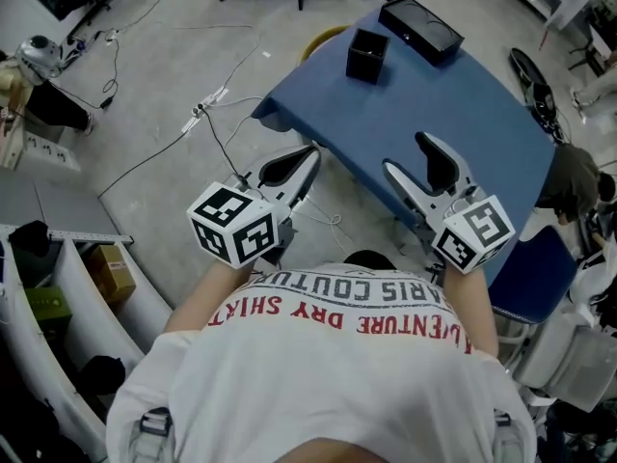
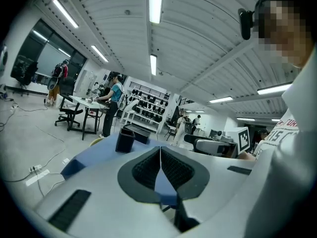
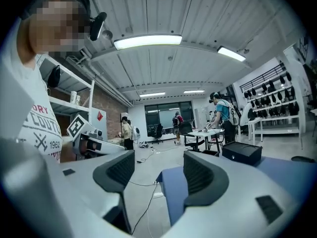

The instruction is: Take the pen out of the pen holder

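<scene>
A black square pen holder [image 1: 366, 56] stands near the far end of the blue table [image 1: 453, 114]; in the left gripper view the pen holder [image 2: 125, 140] shows as a dark cup. I cannot make out a pen in it. My left gripper [image 1: 301, 160] hovers at the table's near left edge, shut with nothing between its jaws [image 2: 160, 158]. My right gripper [image 1: 407, 157] is held over the table's near part, open and empty [image 3: 159, 171]. Both are well short of the holder.
A flat black box [image 1: 420, 29] lies behind the holder at the far end; the box [image 3: 241, 152] also shows in the right gripper view. Cables and a power strip [image 1: 204, 109] lie on the floor at left. People stand at desks beyond.
</scene>
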`<state>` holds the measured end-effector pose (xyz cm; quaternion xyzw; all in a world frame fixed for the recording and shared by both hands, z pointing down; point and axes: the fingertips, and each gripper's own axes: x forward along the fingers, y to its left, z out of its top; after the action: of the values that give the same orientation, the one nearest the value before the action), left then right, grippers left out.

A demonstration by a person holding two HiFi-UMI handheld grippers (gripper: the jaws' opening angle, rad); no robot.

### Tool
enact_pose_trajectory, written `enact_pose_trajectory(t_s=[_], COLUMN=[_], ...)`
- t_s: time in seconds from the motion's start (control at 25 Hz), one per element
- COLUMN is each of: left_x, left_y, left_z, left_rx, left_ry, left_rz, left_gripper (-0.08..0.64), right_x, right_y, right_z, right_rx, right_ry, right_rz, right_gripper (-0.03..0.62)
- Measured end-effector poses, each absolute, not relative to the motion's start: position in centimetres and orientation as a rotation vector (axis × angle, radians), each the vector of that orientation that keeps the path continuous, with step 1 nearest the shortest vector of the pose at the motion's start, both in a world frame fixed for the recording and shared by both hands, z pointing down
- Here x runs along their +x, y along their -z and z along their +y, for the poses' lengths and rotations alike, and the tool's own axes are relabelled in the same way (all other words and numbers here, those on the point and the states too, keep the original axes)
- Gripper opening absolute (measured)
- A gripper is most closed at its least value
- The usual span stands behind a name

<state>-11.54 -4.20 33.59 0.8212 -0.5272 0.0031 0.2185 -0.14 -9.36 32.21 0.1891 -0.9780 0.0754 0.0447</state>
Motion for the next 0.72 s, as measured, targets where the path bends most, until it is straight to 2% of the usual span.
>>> enact_pose_trajectory(t_s=[0.72], left_x=[-16.2], left_y=[-36.7], left_z=[-14.8], left_rx=[2.233], left_ry=[-0.049], left_rz=[-1.382], left_gripper=[0.031], right_x=[-5.3], right_y=[-35.1], right_z=[-21.5], right_rx=[0.64], right_ry=[-0.27], right_rz=[-2.918], right_gripper=[0.291])
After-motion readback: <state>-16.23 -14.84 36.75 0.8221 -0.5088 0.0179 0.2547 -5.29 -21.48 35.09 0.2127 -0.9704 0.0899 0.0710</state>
